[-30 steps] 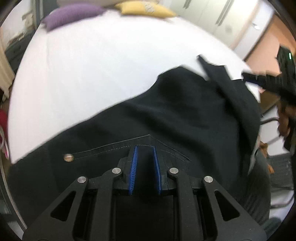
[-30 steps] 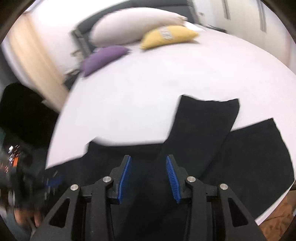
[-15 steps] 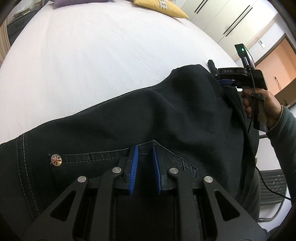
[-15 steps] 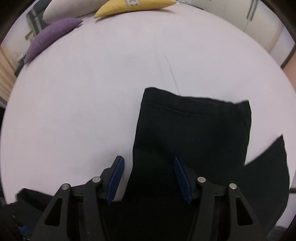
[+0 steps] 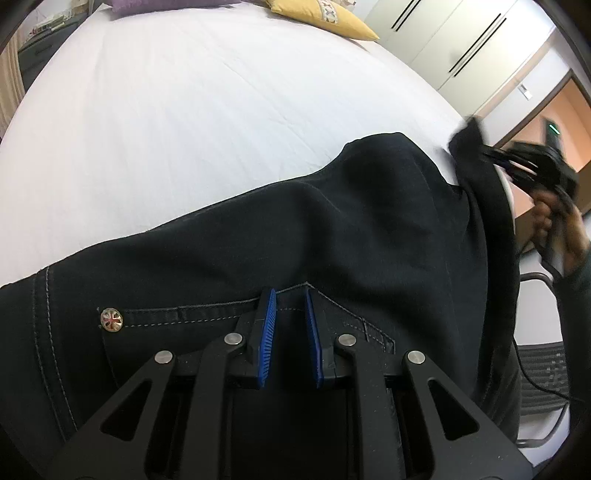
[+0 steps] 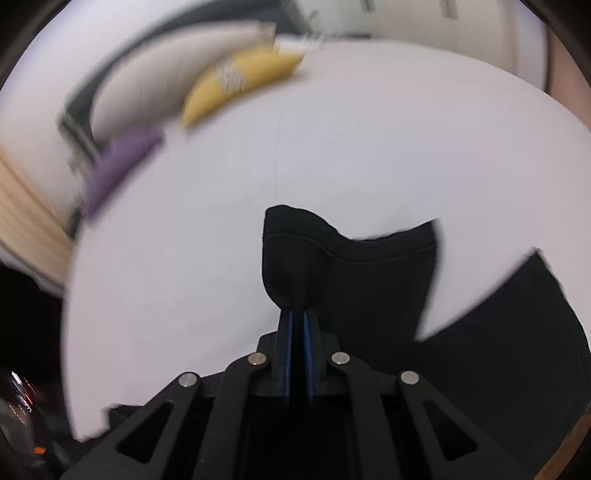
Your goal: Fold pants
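White bed sheet point(image 5: 192, 122) under black pants point(image 5: 332, 236), both hand-held grippers point(image 5: 290, 295) point(image 6: 297, 314) clamped on them.

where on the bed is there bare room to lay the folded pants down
Bare white sheet runs from the black pants up to the yellow pillow and purple pillow. The near edge is crowded: pants under both grippers.
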